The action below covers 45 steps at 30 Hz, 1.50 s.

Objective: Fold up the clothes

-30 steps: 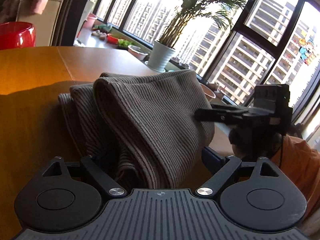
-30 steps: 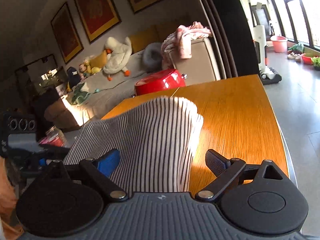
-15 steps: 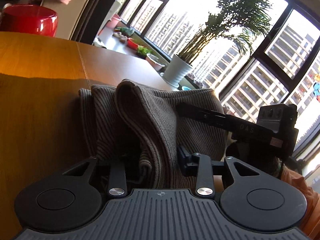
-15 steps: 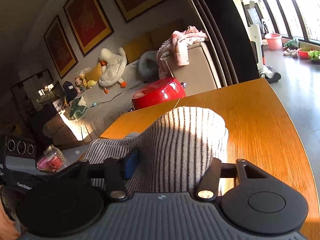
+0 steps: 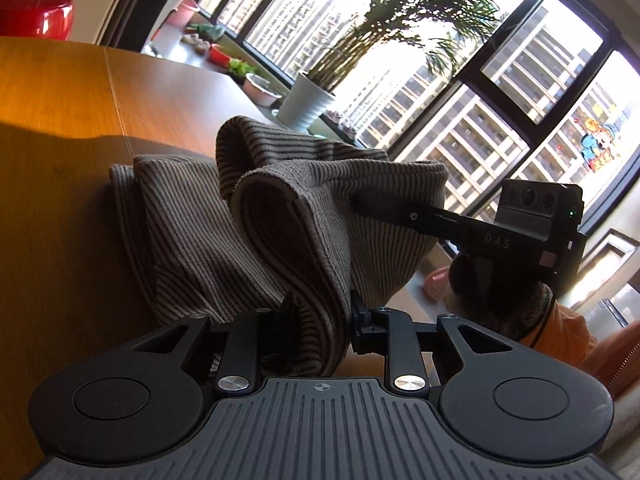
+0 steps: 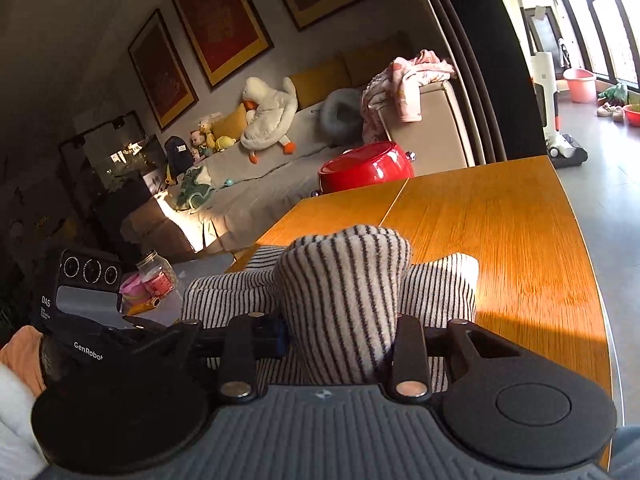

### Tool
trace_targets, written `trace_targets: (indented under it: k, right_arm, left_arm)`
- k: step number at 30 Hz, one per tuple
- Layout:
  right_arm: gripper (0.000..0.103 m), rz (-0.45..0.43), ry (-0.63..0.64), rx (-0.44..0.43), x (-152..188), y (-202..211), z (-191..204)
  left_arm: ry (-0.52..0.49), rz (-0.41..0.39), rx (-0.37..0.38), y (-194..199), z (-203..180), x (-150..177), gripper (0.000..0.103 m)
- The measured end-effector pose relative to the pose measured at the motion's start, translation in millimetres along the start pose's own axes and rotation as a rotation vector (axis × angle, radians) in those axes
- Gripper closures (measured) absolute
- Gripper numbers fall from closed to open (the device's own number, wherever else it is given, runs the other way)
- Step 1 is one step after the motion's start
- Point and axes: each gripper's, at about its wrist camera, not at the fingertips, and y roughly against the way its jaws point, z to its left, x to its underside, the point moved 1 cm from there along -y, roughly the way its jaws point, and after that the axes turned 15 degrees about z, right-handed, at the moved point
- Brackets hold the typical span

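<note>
Left wrist view: left gripper (image 5: 320, 316) has its fingers pinched in tight on a hanging fold of the striped cloth (image 5: 280, 220) — fabric fills the narrow gap between them. The cloth is bunched in thick folds, raised at the near edge and resting on the wooden table (image 5: 68, 92) behind. The right gripper (image 5: 360, 202) reaches in from the right, its tip buried in the cloth's upper right fold; fingertips hidden there. A potted palm (image 5: 308, 104) stands by the window (image 5: 460, 92) past the table, a red pot (image 5: 36, 14) at far left. Right wrist view: right gripper (image 6: 340, 336) is closed down on a rounded hump of the cloth (image 6: 344, 288) — black-and-white stripes in sunlight, more of it lying flat on the table (image 6: 500, 220) to either side. The left gripper's body (image 6: 88, 292) sits at lower left, its fingertips out of sight here. Beyond the table: the red pot (image 6: 366, 166), a sofa (image 6: 260, 168) with a plush goose (image 6: 270, 114) and pink clothes (image 6: 404, 80) over its arm.
</note>
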Motion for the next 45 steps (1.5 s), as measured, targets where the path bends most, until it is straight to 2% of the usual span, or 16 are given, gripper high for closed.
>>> trace_targets:
  k: [4,6,8,11,13,15,16,19,22,29,32,34,36,38,42,45]
  right_arm:
    - [0.072,-0.026,0.070,-0.034,-26,10,13]
    - [0.072,-0.030,0.107,-0.085,-52,5,13]
    - [0.072,-0.005,0.085,-0.093,-78,-22,-1]
    - [0.072,0.128,-0.016,0.000,-93,-85,-33]
    - [0.068,0.190,-0.068,0.023,-88,-116,-52]
    - [0.068,0.161,-0.130,-0.043,-83,-118,-68]
    - [0.068,0.160,-0.132,-0.046,-82,-117,-69]
    - [0.068,0.164,-0.123,-0.044,-78,-115,-70]
    - [0.067,0.166,-0.115,-0.042,-76,-114,-70]
    - [0.066,0.158,-0.116,-0.045,-73,-111,-70]
    - [0.064,0.114,-0.091,0.003,-72,-95,-61]
    - [0.050,0.085,-0.075,0.035,-71,-85,-55]
    - [0.044,0.056,-0.058,0.068,-70,-74,-50]
    - [0.044,0.027,-0.041,0.100,-69,-64,-44]
    - [0.058,-0.031,-0.008,0.164,-68,-43,-32]
    - [0.058,-0.073,0.017,0.213,-67,-28,-24]
  left_arm:
    - [-0.004,-0.029,0.086,14,-1,-13,0.076]
    - [0.039,-0.035,0.137,17,9,-23,0.076]
    - [0.110,-0.035,0.148,14,26,-30,0.075]
    - [0.196,-0.031,0.072,7,49,-38,0.069]
    - [0.207,-0.041,0.029,7,54,-40,0.067]
    - [0.171,-0.058,-0.019,10,49,-41,0.059]
    - [0.137,-0.065,-0.061,11,43,-43,0.052]
    - [0.054,-0.092,-0.165,20,25,-46,0.047]
    - [0.019,-0.115,-0.200,27,14,-42,0.041]
    - [-0.082,-0.166,-0.284,35,0,-51,0.039]
    - [-0.123,-0.134,-0.389,15,11,-65,0.044]
    - [-0.144,-0.109,-0.465,1,19,-74,0.052]
    - [-0.113,-0.098,-0.458,-4,35,-76,0.052]
    - [-0.068,-0.090,-0.429,-6,53,-77,0.051]
    - [0.006,-0.110,-0.362,-1,72,-77,0.050]
    - [0.024,-0.114,-0.357,2,73,-76,0.050]
